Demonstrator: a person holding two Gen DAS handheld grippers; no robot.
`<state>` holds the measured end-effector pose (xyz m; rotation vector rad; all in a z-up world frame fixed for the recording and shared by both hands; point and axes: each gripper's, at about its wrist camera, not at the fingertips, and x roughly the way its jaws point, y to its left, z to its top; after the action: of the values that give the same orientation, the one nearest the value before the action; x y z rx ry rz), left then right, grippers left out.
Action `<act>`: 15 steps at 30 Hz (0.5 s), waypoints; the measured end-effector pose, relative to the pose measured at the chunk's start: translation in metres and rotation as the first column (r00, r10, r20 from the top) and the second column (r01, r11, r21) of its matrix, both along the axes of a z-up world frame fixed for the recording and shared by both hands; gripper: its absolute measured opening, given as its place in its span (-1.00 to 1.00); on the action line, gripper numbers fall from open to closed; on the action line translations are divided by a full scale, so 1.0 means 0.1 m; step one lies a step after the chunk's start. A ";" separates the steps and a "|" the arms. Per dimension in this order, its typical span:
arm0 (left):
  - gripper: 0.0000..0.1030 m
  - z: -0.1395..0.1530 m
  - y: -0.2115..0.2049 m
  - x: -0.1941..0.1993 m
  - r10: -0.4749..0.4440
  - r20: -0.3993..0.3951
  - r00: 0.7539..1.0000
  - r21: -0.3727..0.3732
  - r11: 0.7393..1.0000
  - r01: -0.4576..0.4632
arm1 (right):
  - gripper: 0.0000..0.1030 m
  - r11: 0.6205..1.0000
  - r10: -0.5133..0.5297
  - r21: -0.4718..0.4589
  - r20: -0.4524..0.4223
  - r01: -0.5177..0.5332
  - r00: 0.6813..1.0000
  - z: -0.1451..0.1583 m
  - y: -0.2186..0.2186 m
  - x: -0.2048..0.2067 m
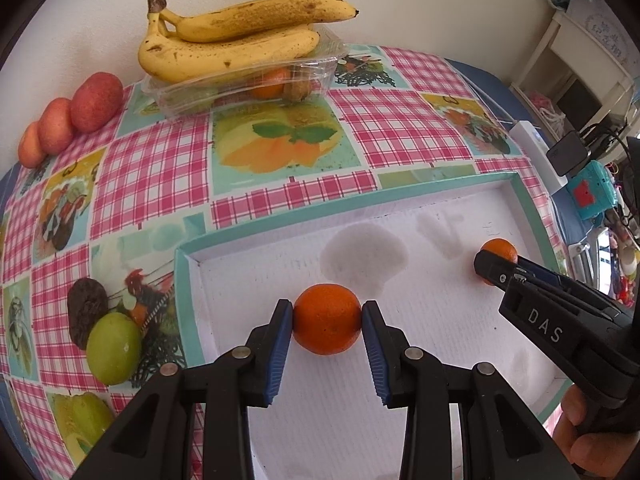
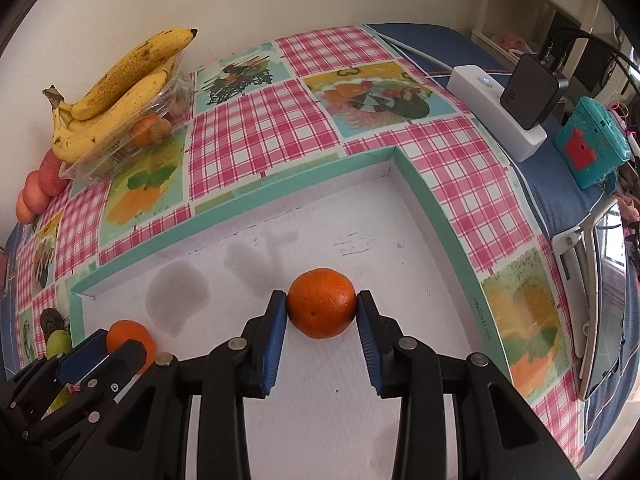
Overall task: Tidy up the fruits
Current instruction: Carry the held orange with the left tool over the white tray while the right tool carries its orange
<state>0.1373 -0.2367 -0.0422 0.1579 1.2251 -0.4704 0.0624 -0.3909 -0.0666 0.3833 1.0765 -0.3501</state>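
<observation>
1. Landmark: shallow white tray with teal rim [image 1: 280, 222] [image 2: 436, 204], sitting on a pink-plaid tablecloth with fruit pictures [image 1: 400, 120] [image 2: 260, 132].
2. Left gripper [image 1: 327, 322], black with blue pads, is clenched on a round orange mandarin [image 1: 327, 318] [image 2: 130, 338]; both pads touch the fruit's sides. The fruit is inside the tray, near its left wall; cannot tell if it rests on the floor or is lifted.
3. Right gripper [image 2: 322, 308], same build, is clenched on a second round orange mandarin [image 2: 322, 308] [image 1: 499, 254]; pads touch both sides. This one is inside the tray, toward its right wall.
4. The two mandarins are well apart within the tray.
5. Grey shadows of fruit and fingers fall on the tray floor between the mandarins and the far wall.
6. Past the tray's far wall, by the cream wall: clear plastic clamshell box [image 1: 240, 84] [image 2: 120, 148] with orange fruit inside, and a spotted yellow banana bunch [image 1: 240, 40] [image 2: 116, 92] lying on top.
7. Left of that box: row of three reddish round fruits [image 1: 72, 118] [image 2: 38, 188], touching each other.
8. Left of the tray, outside its rim: green round fruit [image 1: 114, 348] [image 2: 58, 342] touching a dark wrinkled fruit [image 1: 86, 312].
9. Right of the tray: white power strip [image 2: 496, 116] with a black charger [image 2: 532, 92] plugged in, and a teal toy with a red patch [image 2: 592, 148].
10. Person's fingers [image 1: 588, 432] wrap the right gripper's handle.
</observation>
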 end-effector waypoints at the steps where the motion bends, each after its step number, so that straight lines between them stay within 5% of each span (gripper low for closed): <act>1: -0.26 0.00 0.00 0.00 -0.001 0.002 1.000 0.002 1.000 0.001 | -0.28 1.000 0.000 -0.001 -0.001 0.000 1.000 0.00 0.00 0.00; 15: -0.26 0.01 0.00 -0.01 0.002 -0.009 1.000 0.014 1.000 -0.002 | -0.28 1.000 -0.012 0.004 -0.011 0.013 1.000 0.00 -0.01 -0.02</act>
<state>0.1358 -0.2363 -0.0409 0.1667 1.2375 -0.4608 0.0604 -0.3922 -0.0666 0.3926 1.0863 -0.3614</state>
